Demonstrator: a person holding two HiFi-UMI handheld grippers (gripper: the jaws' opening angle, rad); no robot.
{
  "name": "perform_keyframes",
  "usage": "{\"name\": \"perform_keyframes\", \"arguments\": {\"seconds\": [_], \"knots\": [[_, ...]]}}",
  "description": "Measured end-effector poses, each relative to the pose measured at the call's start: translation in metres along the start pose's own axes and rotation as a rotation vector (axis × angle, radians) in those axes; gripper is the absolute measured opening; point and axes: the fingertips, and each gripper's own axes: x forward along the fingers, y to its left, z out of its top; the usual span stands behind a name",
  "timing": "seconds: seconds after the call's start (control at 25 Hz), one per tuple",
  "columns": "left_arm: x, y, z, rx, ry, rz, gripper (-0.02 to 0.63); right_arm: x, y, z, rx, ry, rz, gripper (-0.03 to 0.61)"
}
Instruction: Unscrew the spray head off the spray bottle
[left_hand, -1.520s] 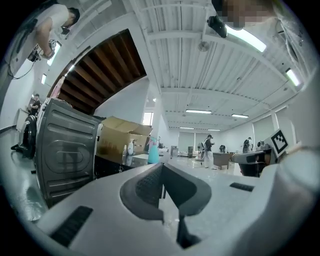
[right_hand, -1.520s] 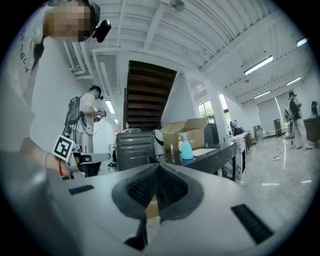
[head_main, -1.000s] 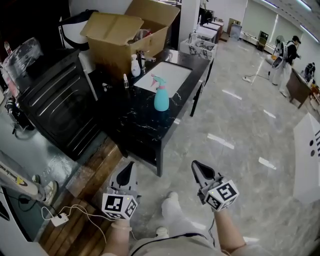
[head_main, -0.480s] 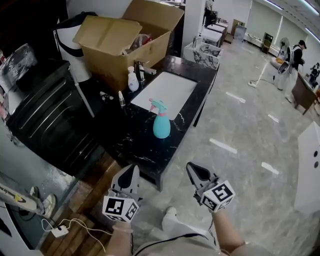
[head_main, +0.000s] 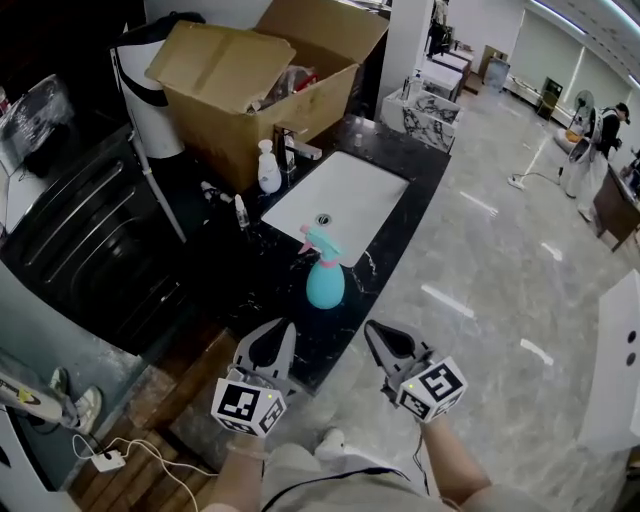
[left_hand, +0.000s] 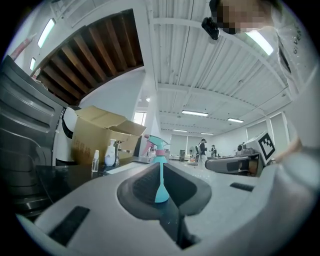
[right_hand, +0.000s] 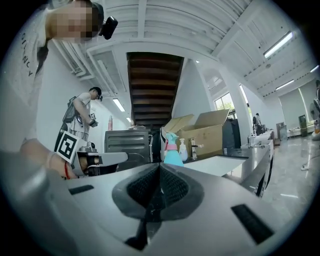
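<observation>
At the left a dark counter (head_main: 250, 275) is seen, with a cardboard box (head_main: 250, 80) at its far end and a white sink (head_main: 345, 195) set into its top (a pump bottle (head_main: 268, 170) and a faucet (head_main: 290, 148) stand at the sink's far edge).

The left tool (head_main: 274, 338) is held level over the counter's near edge. Its jaws are brought fully together and nothing is held between them.

The spray bottle (head_main: 325, 280) stands upright on the counter, just beside the sink's near corner. It is beyond both tools and roughly between their lines, touched by neither. The spray head (head_main: 318, 243) is seated on the bottle's neck, so no unscrewing is judged to have been done.

The right tool (head_main: 385, 343) is held level near the counter's near corner, likewise shut and empty (in the right gripper view the bottle is seen past the jaw tips, well apart from them).

The step in hand is judged to be the reach toward the bottle. For the next move both pairs of jaws would have to be opened. One tool would then be closed on the bottle's rounded body to steady it. The other would be closed on the pink collar (right_hand: 171, 145) under the head, not on the trigger, so that a turn can be applied.
</observation>
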Motion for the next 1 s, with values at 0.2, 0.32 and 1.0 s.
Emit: {"name": "perform_keyframes", "arguments": {"seconds": [0.2, 0.32, 1.0], "knots": [[0.03, 0.0, -0.006, 0.003, 0.066, -0.076, 0.085, 0.025, -0.009, 0.009, -0.007, 0.002, 0.016, 0.005], [0.049, 0.0, -0.013, 0.015, 0.109, -0.128, 0.197, 0.037, -0.017, 0.012, -0.005, 0.0, 0.004, 0.005], [0.125, 0.003, -0.039, 0.151, 0.283, -0.266, 0.357, 0.082, -0.04, 0.055, -0.024, -0.056, -0.058, 0.04]]}}
